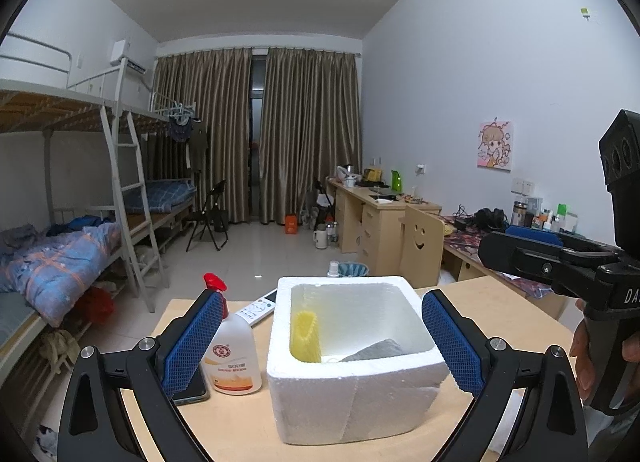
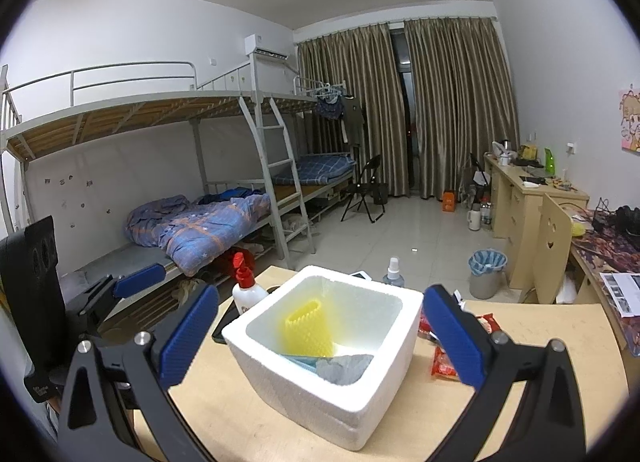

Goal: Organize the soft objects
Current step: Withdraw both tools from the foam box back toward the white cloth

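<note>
A white foam box (image 1: pixel 352 394) stands on the wooden table (image 1: pixel 224 430). Inside it a yellow foam net sleeve (image 1: pixel 306 336) leans on the left wall, and a grey cloth (image 1: pixel 376 350) lies at the bottom. My left gripper (image 1: pixel 323 296) is open just short of the box, with nothing between its blue pads. In the right wrist view the same box (image 2: pixel 320 402) holds the yellow sleeve (image 2: pixel 306 328), the grey cloth (image 2: pixel 344 368) and a bluish piece (image 2: pixel 304 362). My right gripper (image 2: pixel 322 294) is wide open and empty in front of the box.
Left of the box are a spray bottle with a red trigger (image 1: pixel 230 350), a white remote (image 1: pixel 258 308) and a dark phone (image 1: pixel 194 392). Red snack packets (image 2: pixel 444 362) lie to its right and a small spray bottle (image 2: pixel 393 274) behind it. Bunk beds and desks line the room.
</note>
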Motion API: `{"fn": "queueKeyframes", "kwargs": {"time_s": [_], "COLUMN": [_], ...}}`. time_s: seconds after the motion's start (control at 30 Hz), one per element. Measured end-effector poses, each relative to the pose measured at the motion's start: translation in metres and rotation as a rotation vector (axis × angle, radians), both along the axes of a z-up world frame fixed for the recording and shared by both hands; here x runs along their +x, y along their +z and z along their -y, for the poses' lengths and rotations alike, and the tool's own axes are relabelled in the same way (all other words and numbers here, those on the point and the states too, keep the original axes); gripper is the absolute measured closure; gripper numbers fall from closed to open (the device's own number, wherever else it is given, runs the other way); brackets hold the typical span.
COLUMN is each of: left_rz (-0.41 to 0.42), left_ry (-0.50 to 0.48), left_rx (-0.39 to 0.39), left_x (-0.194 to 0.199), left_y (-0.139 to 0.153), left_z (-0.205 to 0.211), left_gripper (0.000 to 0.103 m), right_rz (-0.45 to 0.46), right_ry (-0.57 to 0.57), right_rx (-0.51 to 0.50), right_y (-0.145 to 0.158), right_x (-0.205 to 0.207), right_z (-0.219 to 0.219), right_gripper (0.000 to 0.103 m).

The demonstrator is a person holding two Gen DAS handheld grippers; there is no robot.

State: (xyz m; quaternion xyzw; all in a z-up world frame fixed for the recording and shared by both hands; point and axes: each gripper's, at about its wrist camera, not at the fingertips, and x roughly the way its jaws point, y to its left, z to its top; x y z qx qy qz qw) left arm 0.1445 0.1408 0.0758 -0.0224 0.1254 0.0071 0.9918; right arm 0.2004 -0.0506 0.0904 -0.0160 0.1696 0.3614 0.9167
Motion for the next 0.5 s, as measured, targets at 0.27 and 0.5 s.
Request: {"fn": "queueKeyframes", "kwargs": {"time_s": [0.27,0.5], "left_rz": [0.01,0.026], "left_ry": [-0.01,-0.017], "left_rx": [0.006,0.012], "left_x": [-0.021,-0.043], "left_y": [0.007,0.014], "left_z": [0.011,0.022], "left_gripper": [0.003,0.003], "right_rz": [0.005,0.041], "right_ry": [-0.024,-0.092], "right_rx": [-0.007,-0.013], "right_y": [-0.002,0.0], "right_x": [-0.016,-0.036], "right_z": [0.012,0.028], "right_gripper": [0.0,0.0]}}
